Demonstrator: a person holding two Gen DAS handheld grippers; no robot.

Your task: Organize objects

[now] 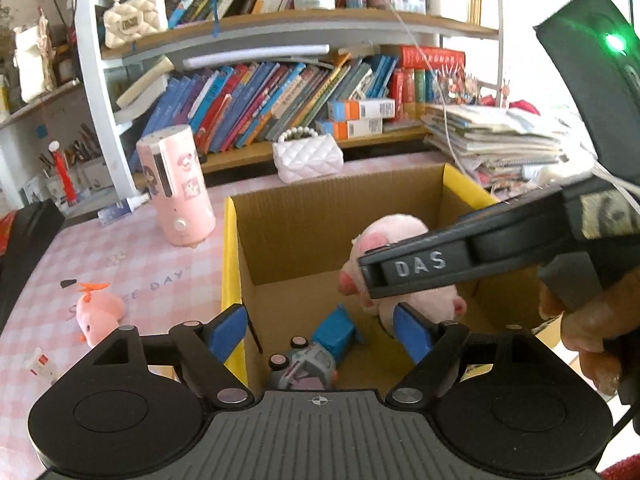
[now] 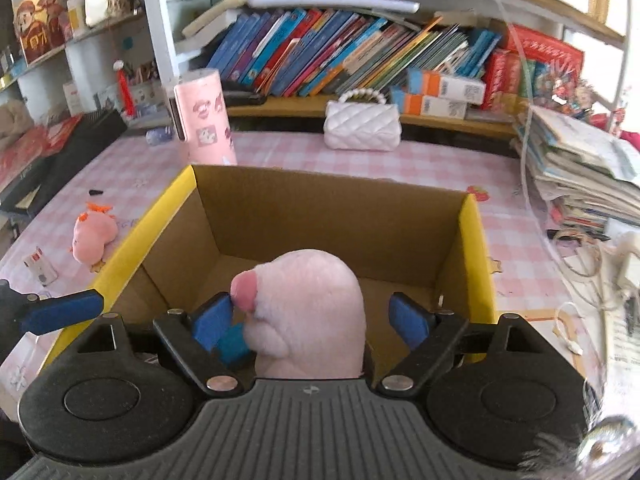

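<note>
Box (image 2: 472, 240): mid-tabletop, collecting toys.
Pink plush (image 2: 308, 312): dropped inside, right tool (image 2: 312, 320) spread apart.
Left tool (image 1: 320, 332): apart, empty above toy car (image 1: 312, 360).

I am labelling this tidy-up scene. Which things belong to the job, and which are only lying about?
Job:
cardboard box
pink plush pig
blue toy truck
small pink plush, not yet in the box

Lying about:
white handbag
pink cylinder
books
paper stack

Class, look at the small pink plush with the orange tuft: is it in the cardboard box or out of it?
Out. The small pink plush lies on the checked tablecloth, left of the cardboard box.
</note>
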